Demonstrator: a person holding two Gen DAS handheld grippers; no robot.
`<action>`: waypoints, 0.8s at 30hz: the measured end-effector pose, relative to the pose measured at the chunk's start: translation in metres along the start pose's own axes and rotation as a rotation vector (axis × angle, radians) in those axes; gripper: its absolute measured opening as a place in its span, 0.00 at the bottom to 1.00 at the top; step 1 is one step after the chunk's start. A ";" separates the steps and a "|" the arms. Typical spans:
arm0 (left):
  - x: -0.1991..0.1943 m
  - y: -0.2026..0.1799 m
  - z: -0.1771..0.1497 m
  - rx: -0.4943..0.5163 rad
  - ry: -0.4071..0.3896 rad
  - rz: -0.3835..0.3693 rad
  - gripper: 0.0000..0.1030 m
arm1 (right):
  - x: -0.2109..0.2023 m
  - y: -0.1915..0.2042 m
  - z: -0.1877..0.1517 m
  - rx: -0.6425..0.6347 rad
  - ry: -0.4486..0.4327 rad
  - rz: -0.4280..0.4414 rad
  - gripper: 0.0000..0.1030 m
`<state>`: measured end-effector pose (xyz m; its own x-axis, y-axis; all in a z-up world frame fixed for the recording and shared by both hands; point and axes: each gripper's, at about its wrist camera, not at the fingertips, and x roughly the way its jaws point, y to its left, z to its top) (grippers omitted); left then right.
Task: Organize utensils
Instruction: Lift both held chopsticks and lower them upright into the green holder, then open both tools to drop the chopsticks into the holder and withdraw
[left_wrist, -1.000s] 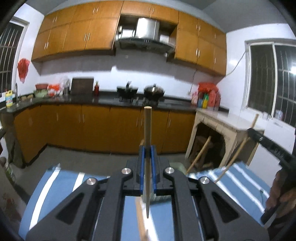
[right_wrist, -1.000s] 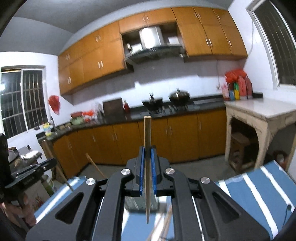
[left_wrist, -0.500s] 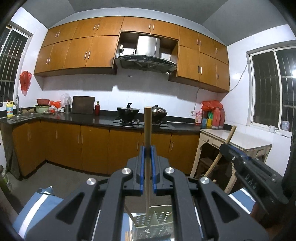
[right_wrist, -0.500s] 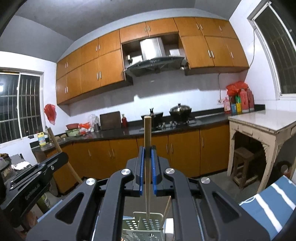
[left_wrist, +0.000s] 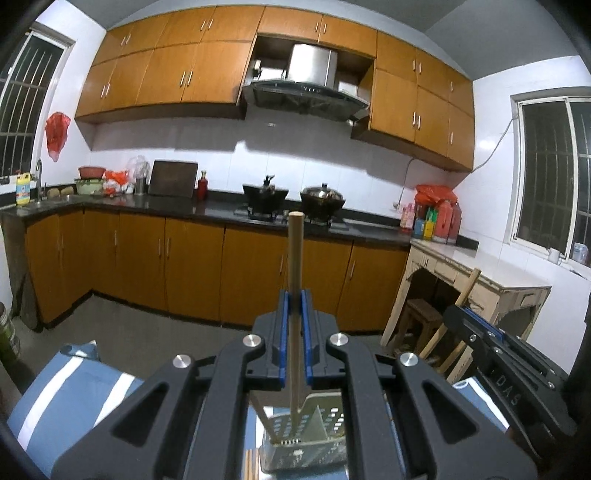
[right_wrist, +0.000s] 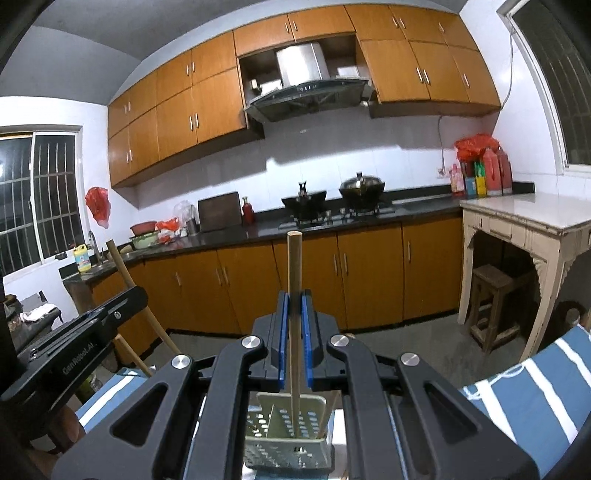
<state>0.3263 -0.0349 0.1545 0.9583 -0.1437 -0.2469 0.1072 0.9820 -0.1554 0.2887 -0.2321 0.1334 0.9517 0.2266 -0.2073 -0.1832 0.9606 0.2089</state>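
My left tool (left_wrist: 294, 306) is clenched on an upright chopstick (left_wrist: 295, 258), lower end over the perforated holder (left_wrist: 325, 439) directly below. My right tool (right_wrist: 294, 306) grasps a second chopstick (right_wrist: 294, 266), tip inside that holder (right_wrist: 288, 439) on the striped surface (right_wrist: 535, 387).

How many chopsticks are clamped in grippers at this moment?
2. One chopstick stands upright in the left gripper, the other chopstick upright in the right gripper, with the perforated holder below. More sticks inside the holder may be hidden.
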 end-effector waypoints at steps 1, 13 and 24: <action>0.000 0.001 0.000 -0.001 0.004 0.003 0.10 | -0.002 0.000 0.000 -0.003 0.002 0.000 0.08; -0.047 0.019 0.000 0.004 0.019 0.044 0.23 | -0.054 -0.010 0.008 -0.004 -0.024 -0.030 0.17; -0.093 0.051 -0.069 0.009 0.152 0.087 0.30 | -0.073 -0.040 -0.070 0.017 0.182 -0.106 0.25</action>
<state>0.2242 0.0204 0.1037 0.9129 -0.0748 -0.4013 0.0290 0.9925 -0.1191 0.2097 -0.2762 0.0735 0.9050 0.1512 -0.3977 -0.0787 0.9781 0.1926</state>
